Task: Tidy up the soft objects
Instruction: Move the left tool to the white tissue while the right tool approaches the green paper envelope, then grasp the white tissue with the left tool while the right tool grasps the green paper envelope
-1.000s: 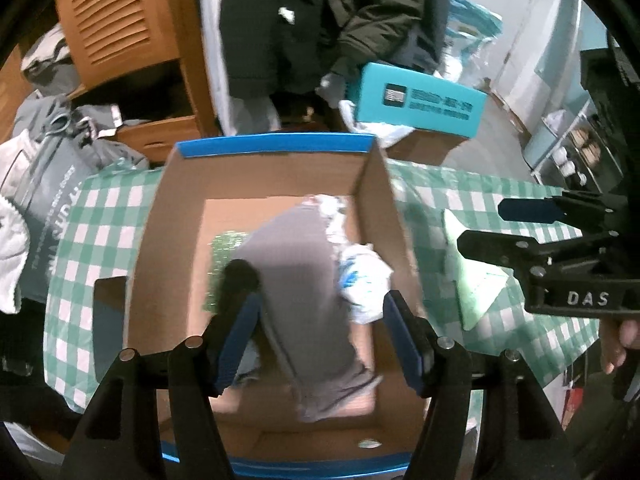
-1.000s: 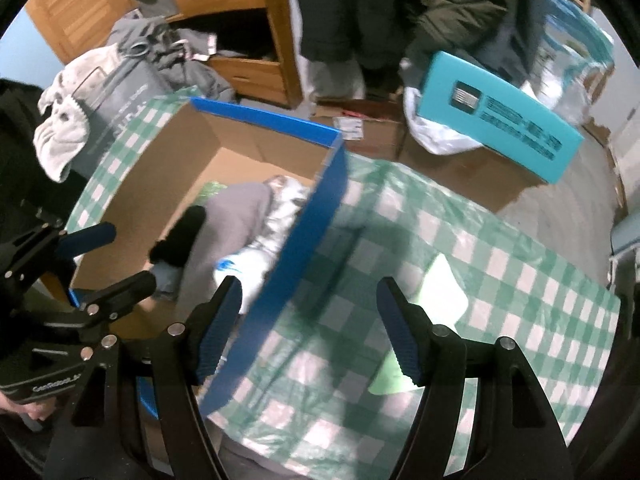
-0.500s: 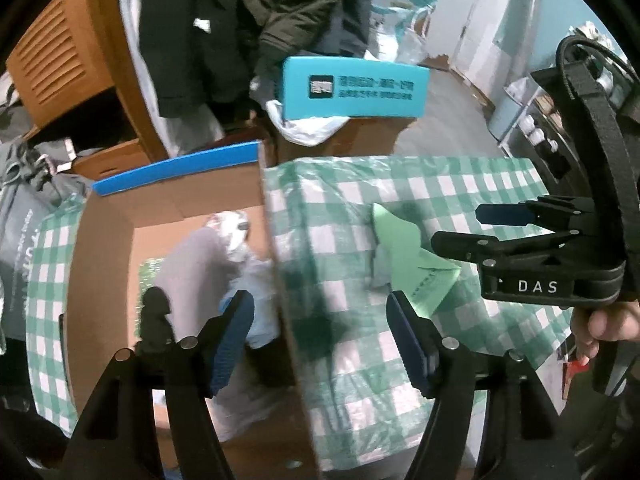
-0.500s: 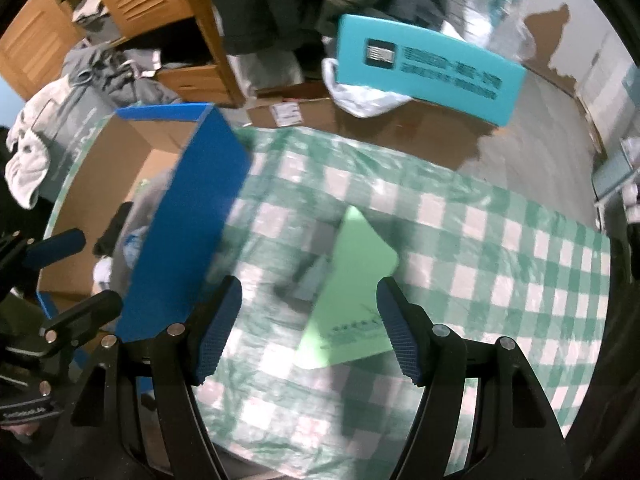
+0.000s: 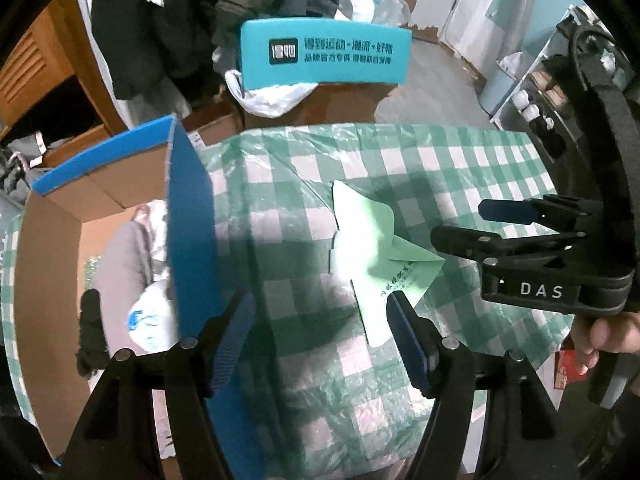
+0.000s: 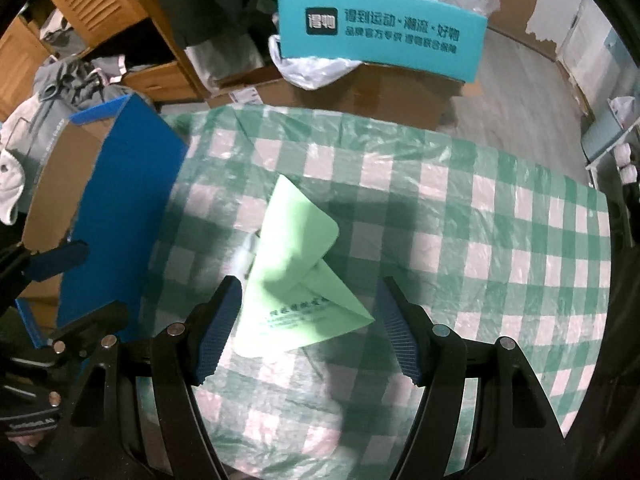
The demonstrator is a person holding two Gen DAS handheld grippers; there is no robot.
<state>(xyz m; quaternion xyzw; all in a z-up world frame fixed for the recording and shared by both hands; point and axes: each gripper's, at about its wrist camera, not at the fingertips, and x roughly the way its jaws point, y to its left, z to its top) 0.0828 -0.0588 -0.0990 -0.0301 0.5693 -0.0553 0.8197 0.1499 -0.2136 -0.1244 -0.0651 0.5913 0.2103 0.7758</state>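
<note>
Green bag [image 6: 298, 272] on tablecloth [image 6: 460, 216], between spread right tool [image 6: 310, 326] jaws.

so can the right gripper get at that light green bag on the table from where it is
Probably yes. The right gripper is open, with the light green bag lying flat on the checked tablecloth just ahead between its fingers. Nothing sits between them; the blue-walled box and the left gripper are off to the side.

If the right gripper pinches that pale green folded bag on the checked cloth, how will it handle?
The pale green folded plastic bag lies flat with creased flaps, so it is probably thin, light and floppy. Its smooth sheen and the glossy green checked tablecloth suggest it may slide when the open right gripper closes.
</note>
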